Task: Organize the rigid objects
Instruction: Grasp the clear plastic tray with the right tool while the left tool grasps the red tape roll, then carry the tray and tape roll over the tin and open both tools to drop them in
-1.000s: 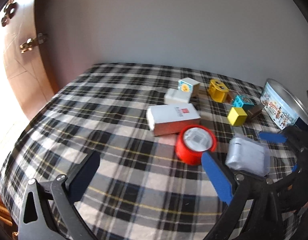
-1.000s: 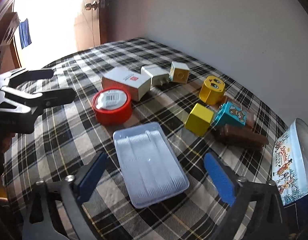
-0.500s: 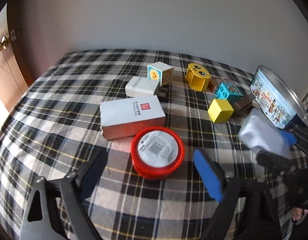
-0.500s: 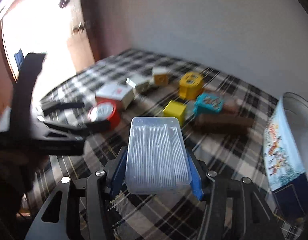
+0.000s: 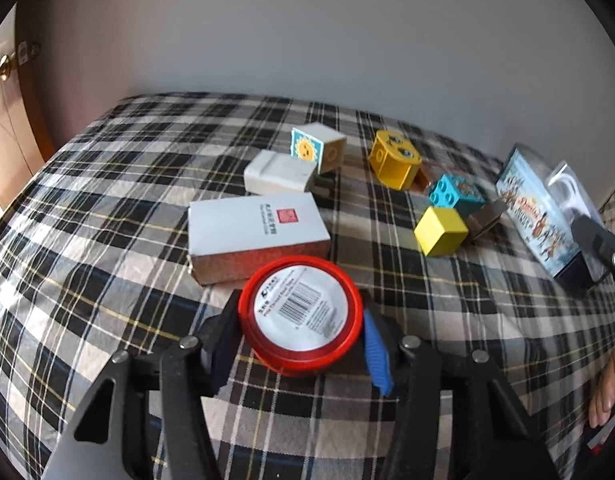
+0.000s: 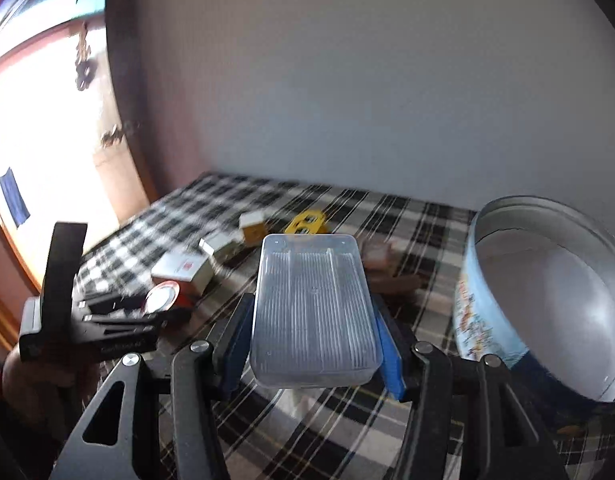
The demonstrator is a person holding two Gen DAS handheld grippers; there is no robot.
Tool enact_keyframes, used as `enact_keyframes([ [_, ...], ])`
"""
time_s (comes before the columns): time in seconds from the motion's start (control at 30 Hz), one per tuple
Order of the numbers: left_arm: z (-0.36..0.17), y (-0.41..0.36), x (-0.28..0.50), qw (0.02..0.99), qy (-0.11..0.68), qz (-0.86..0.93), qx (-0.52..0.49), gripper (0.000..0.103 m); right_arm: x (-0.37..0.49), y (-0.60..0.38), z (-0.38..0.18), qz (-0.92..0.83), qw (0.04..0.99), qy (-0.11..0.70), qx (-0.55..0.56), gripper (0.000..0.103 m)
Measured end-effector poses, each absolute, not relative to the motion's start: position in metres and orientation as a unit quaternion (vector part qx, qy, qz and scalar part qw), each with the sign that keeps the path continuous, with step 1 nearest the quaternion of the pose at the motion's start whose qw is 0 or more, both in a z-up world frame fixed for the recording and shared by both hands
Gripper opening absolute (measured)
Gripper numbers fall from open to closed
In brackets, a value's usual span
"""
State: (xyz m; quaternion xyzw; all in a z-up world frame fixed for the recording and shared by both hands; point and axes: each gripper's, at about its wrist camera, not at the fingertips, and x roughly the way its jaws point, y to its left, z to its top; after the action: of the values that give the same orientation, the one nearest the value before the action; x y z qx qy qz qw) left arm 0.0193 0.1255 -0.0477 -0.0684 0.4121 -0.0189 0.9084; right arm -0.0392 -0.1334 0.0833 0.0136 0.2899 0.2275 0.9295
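My left gripper [image 5: 299, 340] is shut on a round red container with a white barcode label [image 5: 301, 314], low over the plaid cloth [image 5: 107, 240]. My right gripper [image 6: 313, 344] is shut on a clear ribbed plastic box [image 6: 313, 308] and holds it in the air, just left of the open round tin [image 6: 547, 300]. The tin also shows at the right of the left wrist view [image 5: 539, 216], with the clear box [image 5: 567, 188] above it. The left gripper and red container [image 6: 161, 298] show at the left of the right wrist view.
On the cloth lie a white and red carton [image 5: 255, 232], a white adapter [image 5: 279, 172], a sun-face cube [image 5: 317, 150], a yellow face block [image 5: 395, 158], a teal block [image 5: 455, 194], a yellow cube [image 5: 441, 230] and a brown piece [image 5: 487, 220]. A wall stands behind.
My left gripper moved in and closed on the red container. My right gripper closed on the clear box, lifted it off the cloth and carried it right, up to the tin.
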Motion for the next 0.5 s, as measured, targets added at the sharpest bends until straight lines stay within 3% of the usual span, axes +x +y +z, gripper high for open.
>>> enact_keyframes([
  [0.5,0.015,0.061,0.009,0.954,0.292,-0.065,-0.039,0.054,-0.049,-0.221,0.115,0.114,0.968,0.200,0.099,0.057],
])
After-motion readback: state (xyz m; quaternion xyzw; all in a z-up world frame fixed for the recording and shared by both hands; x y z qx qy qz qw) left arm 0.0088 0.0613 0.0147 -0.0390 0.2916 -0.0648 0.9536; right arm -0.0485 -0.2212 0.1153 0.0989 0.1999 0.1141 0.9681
